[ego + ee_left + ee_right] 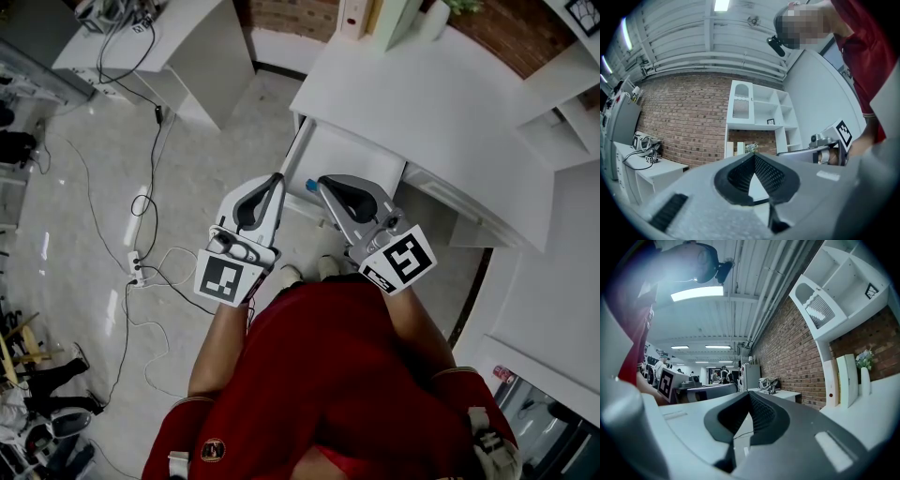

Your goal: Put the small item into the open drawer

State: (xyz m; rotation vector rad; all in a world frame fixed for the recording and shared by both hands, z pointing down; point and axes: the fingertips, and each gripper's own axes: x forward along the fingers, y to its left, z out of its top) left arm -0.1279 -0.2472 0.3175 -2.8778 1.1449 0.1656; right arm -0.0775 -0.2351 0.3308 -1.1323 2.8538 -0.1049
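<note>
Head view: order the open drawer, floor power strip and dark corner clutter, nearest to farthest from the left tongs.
1. Open drawer, just right of the left tongs.
2. Power strip, on the floor, left.
3. Dark clutter, far bottom-left corner.

brick wall, white shelf unit, pale glossy floor strewn with cables.

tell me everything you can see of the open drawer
The drawer is white and smooth, like painted board, pulled out from under the white desk top, which hides its back part. What shows of its inside looks bare. A small blue thing sits at its near corner; inside or on the rim, I cannot tell. The shut right gripper points at its front edge; contact is unclear.
</note>
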